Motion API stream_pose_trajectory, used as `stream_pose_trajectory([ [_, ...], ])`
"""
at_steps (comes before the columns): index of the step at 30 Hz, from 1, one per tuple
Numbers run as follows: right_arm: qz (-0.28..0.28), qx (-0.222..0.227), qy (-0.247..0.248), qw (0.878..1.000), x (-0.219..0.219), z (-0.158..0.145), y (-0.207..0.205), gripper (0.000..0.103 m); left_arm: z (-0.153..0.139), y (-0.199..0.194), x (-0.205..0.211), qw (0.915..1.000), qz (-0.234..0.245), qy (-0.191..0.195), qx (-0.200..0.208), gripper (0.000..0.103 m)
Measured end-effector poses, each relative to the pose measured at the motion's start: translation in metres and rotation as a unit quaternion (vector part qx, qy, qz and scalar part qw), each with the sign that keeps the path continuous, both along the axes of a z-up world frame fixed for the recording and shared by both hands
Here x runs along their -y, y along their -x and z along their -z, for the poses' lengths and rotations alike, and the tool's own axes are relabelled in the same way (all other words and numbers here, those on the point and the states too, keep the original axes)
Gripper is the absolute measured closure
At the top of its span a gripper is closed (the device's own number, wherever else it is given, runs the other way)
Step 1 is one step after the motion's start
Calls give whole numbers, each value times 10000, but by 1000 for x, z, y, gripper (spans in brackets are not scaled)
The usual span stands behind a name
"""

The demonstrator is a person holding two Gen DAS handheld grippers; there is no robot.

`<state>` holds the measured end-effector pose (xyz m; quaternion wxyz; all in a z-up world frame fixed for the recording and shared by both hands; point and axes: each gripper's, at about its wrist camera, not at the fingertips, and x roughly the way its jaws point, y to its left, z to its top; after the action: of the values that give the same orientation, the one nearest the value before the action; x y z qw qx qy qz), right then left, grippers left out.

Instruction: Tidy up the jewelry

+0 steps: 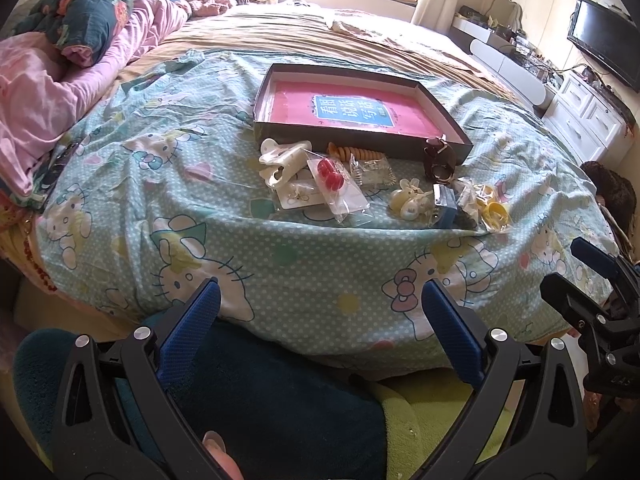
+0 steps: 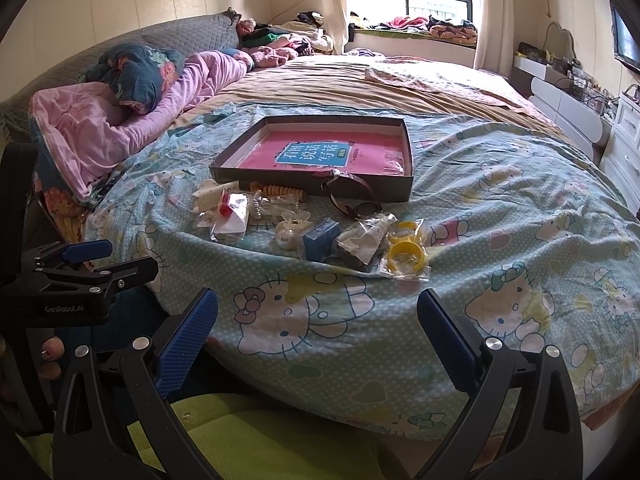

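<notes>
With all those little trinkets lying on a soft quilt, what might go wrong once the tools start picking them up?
The yellow bangles sit in a crinkly clear bag near the quilt's drooping edge; a nudge might slide them off. The red hair-tie packet overlaps other packets, so a grab may drag neighbours. The brown watch leans against the tray wall and could snag.

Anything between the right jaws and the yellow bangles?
Nothing: only bare cartoon-cat bedspread between the right gripper and the bagged yellow bangles, per the right wrist view.
</notes>
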<state>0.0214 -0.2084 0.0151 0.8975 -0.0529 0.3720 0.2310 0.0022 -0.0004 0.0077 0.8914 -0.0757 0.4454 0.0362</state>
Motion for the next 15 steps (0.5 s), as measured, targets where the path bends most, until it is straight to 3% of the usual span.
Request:
stream_pose_trajectory([
  [15, -225, -115, -103, 9996, -13, 9, -30, 4, 13, -18, -38, 9988, -461, 90, -151, 9],
])
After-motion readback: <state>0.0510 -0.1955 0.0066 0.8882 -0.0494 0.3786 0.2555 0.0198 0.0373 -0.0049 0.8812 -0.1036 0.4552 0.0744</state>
